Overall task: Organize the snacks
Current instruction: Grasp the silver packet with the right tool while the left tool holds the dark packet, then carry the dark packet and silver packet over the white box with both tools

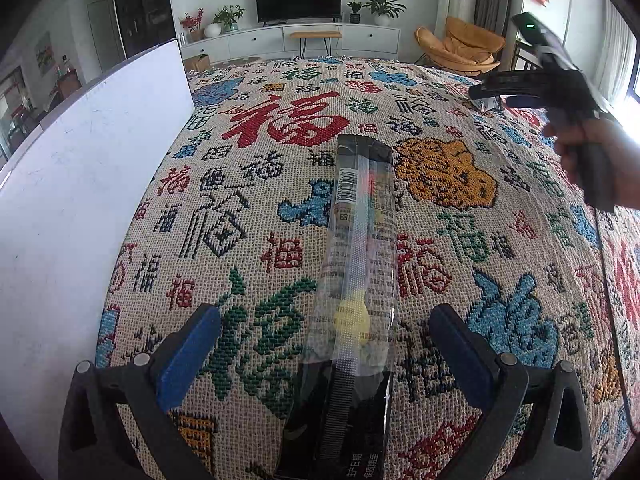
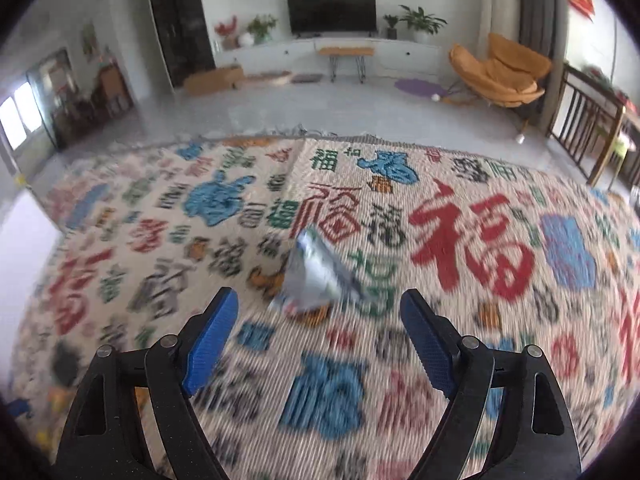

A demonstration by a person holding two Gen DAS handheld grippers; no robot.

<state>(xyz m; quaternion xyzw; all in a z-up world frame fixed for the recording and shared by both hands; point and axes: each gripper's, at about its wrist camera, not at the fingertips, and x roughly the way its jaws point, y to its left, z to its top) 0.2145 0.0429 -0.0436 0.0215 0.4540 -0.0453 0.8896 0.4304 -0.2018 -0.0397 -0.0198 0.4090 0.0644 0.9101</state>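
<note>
A long clear-and-black snack packet [image 1: 356,264] lies lengthwise on the patterned woven cloth [image 1: 248,208], running away from me. My left gripper [image 1: 324,336] is open, its blue pads on either side of the packet's near end, not touching it. A small silver snack pouch [image 2: 316,276] lies on the cloth just ahead of my right gripper [image 2: 320,320], which is open and empty. In the left wrist view the right gripper [image 1: 496,98] hovers at the far right over that silver pouch [image 1: 490,103]. The right wrist view is blurred.
A white box wall [image 1: 80,184] stands along the cloth's left side. Beyond the cloth's far edge is the floor, a TV cabinet [image 1: 296,38] and an orange chair [image 2: 500,72]. A dark wooden rail [image 2: 588,136] stands at the right.
</note>
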